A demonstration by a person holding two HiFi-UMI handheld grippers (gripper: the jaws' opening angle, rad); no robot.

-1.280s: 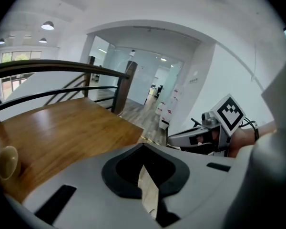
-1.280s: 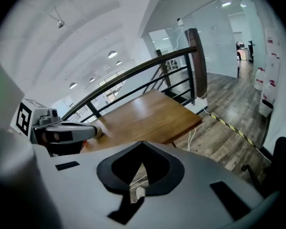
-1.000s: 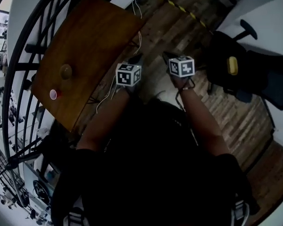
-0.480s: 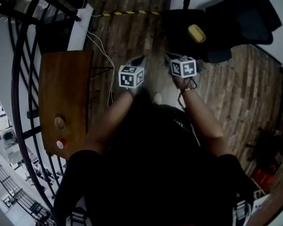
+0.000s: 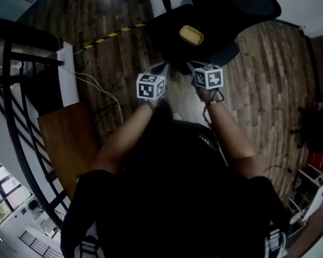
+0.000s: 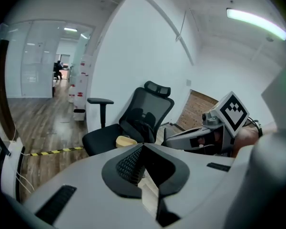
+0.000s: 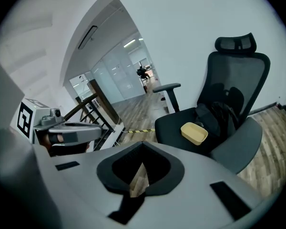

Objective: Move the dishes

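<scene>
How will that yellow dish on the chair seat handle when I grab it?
The yellow dish looks thin-walled and shallow, so probably light and rigid. Its smooth rim may slip in a pinch. It sits on the office chair seat, so pushing could tilt it.

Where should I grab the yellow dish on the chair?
I'd pinch the near wall of the yellow dish, coming from above and the front. It sits flat, open side up, on the chair seat, and the backrest blocks the far side.
</scene>
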